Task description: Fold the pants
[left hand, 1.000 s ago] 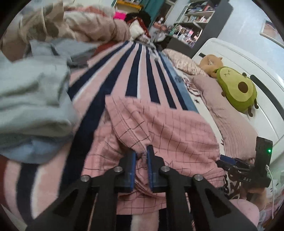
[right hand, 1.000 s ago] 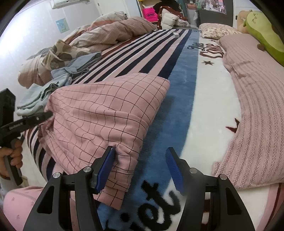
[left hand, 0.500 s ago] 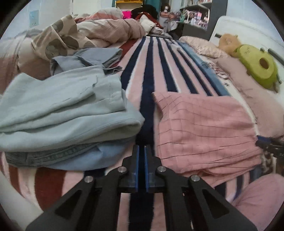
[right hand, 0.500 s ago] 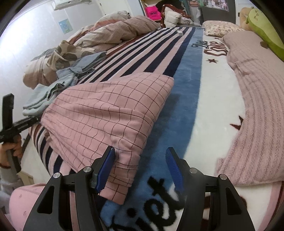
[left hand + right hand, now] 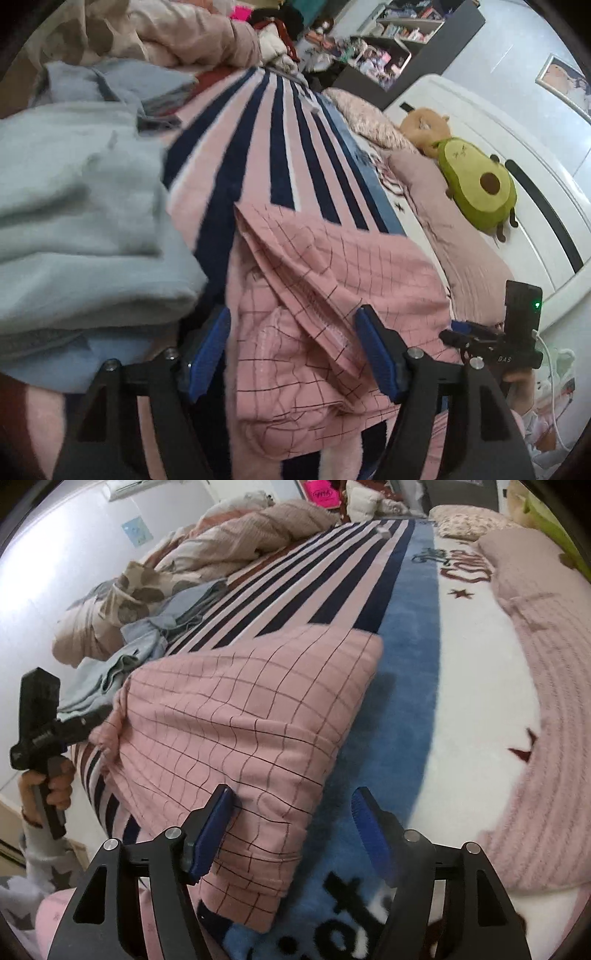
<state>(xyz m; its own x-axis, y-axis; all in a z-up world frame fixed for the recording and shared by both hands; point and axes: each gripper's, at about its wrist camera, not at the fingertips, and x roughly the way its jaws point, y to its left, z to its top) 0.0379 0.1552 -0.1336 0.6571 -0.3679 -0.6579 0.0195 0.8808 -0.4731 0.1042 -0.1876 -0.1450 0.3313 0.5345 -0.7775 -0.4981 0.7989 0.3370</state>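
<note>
The pink checked pants (image 5: pixel 332 295) lie folded on the striped blanket (image 5: pixel 280 147) of the bed, with a bunched fold at their left edge. My left gripper (image 5: pixel 295 354) is open, its blue pads on either side of that bunched edge. In the right wrist view the pants (image 5: pixel 240 720) form a flat folded wedge. My right gripper (image 5: pixel 291 830) is open over their near right corner; its left pad (image 5: pixel 210 830) rests on the cloth. The left gripper (image 5: pixel 40 720) shows at the pants' far left edge, and the right gripper (image 5: pixel 498 339) shows at the right in the left wrist view.
A stack of pale blue folded clothes (image 5: pixel 74 229) sits left of the pants. A crumpled duvet (image 5: pixel 229 546) lies at the back. An avocado plush (image 5: pixel 476 184) and a pink knitted blanket (image 5: pixel 546 701) lie on the right, by the white headboard (image 5: pixel 517 122).
My left gripper was shut and drawn back to the left. It has now opened and moved back over the pants' left edge. The right gripper has stayed open at the near corner.
</note>
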